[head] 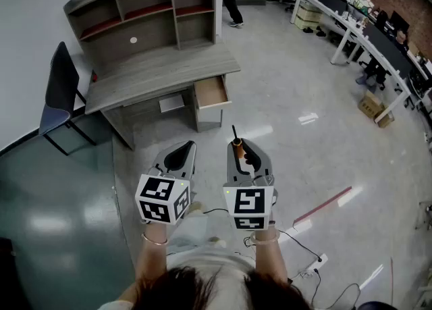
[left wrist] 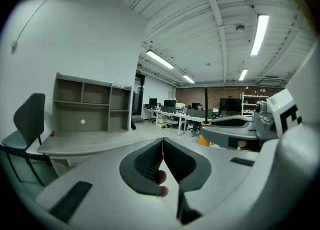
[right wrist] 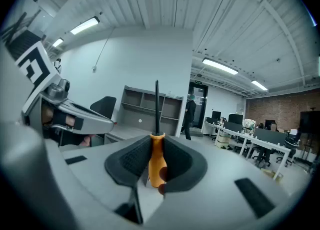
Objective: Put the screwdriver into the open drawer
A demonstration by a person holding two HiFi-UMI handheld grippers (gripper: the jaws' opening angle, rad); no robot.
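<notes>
Right tool (head: 240,150) is pinching the screwdriver (right wrist: 157,162) by its smooth orange handle between ribbed dark pads, thin black shaft pointing upward, while left tool (left wrist: 163,150) is pressing its pads together on nothing, both hovering well apart from the grey wood-grain counter (head: 155,72), whose open drawer (head: 211,92) is showing a pale interior too small to make out.

Right gripper (right wrist: 156,146) jaws closed on orange screwdriver (right wrist: 158,166) handle at lower centre, dark shaft upright, left gripper (right wrist: 65,111) at left edge, grey shelf unit (right wrist: 150,108) behind centre, dark chair (right wrist: 103,106) left of it, person (right wrist: 190,116) standing right of centre
</notes>
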